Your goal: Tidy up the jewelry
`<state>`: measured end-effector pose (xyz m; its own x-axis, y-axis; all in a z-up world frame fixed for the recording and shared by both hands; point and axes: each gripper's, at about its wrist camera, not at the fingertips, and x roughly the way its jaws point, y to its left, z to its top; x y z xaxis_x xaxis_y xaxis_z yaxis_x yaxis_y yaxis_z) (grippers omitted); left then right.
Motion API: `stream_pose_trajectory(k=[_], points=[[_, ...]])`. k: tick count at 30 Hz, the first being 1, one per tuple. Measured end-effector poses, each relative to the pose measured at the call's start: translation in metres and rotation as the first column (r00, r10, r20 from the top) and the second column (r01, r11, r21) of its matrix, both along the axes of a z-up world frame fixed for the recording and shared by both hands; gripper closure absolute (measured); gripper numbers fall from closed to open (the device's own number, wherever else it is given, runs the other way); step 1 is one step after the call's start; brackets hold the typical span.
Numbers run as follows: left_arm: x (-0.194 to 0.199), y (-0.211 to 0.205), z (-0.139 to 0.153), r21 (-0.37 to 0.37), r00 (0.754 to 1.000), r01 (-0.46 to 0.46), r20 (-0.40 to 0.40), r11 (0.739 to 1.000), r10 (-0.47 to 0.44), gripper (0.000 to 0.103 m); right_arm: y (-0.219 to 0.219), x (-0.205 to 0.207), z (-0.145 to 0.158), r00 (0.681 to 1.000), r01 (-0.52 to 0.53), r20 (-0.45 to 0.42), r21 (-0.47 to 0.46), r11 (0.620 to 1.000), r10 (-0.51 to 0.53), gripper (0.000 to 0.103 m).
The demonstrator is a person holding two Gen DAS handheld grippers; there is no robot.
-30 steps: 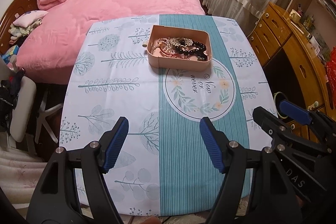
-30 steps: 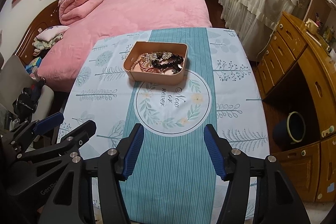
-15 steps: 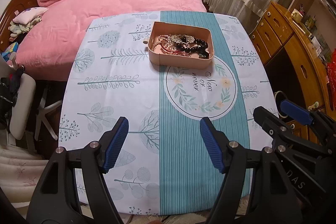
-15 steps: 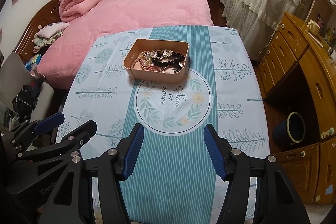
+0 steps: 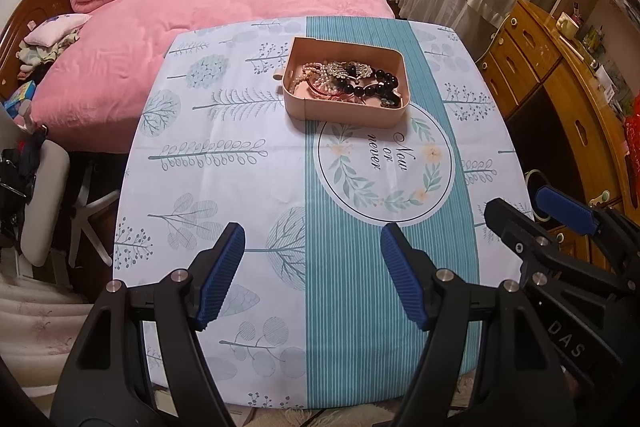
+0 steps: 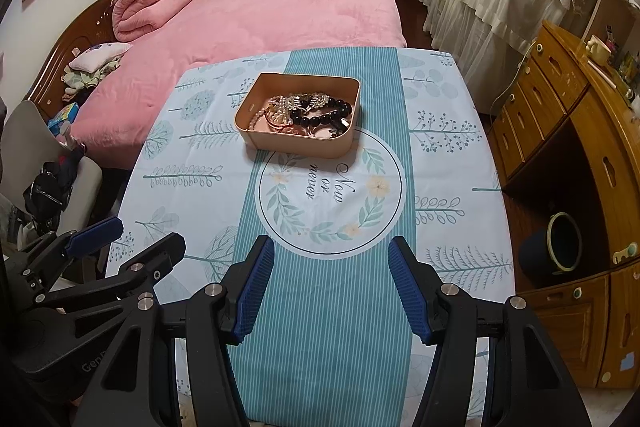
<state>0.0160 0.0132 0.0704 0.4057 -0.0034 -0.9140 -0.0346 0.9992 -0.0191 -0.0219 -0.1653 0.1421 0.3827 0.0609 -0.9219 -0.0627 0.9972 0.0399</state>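
Leftmost, the left gripper (image 5: 312,251) is hovering over the near edge of the table (image 5: 224,163), its blue fingers (image 5: 218,277) spread wide and holding nothing. Further along, the pink tray (image 5: 346,115) is sitting on the far half, carrying tangled jewelry (image 5: 346,81), seemingly pearls and black beads. Rightmost, the right gripper (image 6: 331,267) is hanging equally agape and empty.

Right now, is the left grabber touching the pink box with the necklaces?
Apart. In the left wrist view, the left gripper hangs open over the near tablecloth, with a long stretch of bare cloth before the pink box.
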Motion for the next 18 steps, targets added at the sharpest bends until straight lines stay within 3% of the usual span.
stream_pose_trajectory(k=[18], points=[[0.0005, 0.0008, -0.0016, 0.012, 1.0, -0.013, -0.021, 1.0, 0.013, 0.035, -0.0035, 0.0025, -0.0003, 1.0, -0.004, 0.003, 0.003, 1.0, 0.004, 0.04]])
